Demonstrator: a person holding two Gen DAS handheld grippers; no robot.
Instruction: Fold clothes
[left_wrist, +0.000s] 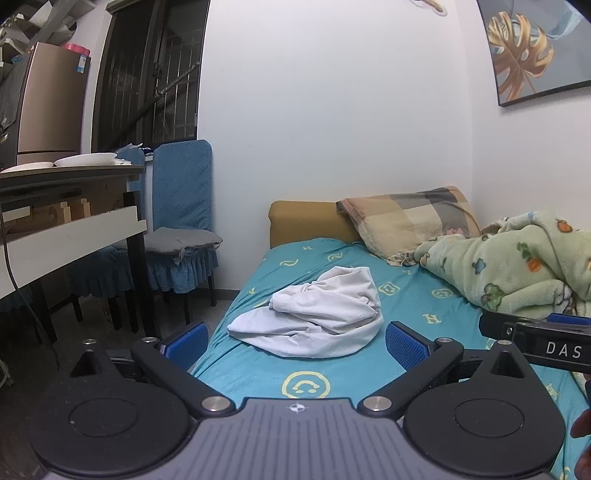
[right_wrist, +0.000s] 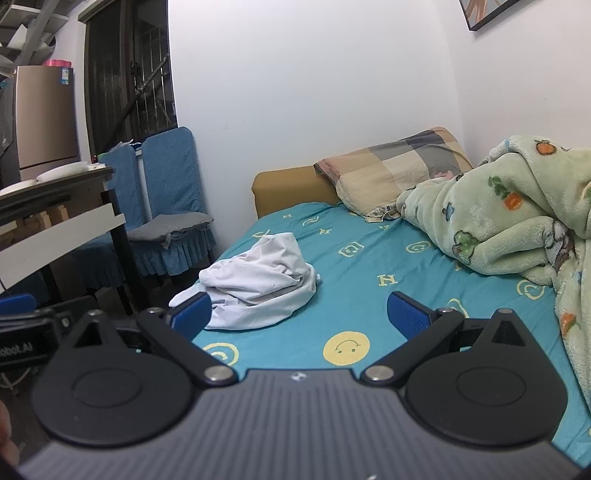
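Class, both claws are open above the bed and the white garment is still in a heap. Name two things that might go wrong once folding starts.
1. The white garment lies bunched near the bed's left edge, so tugging it that way may drag it to the floor.
2. Its layers are tangled, so the left claw or right claw may pinch several at once, or catch the sheet too.
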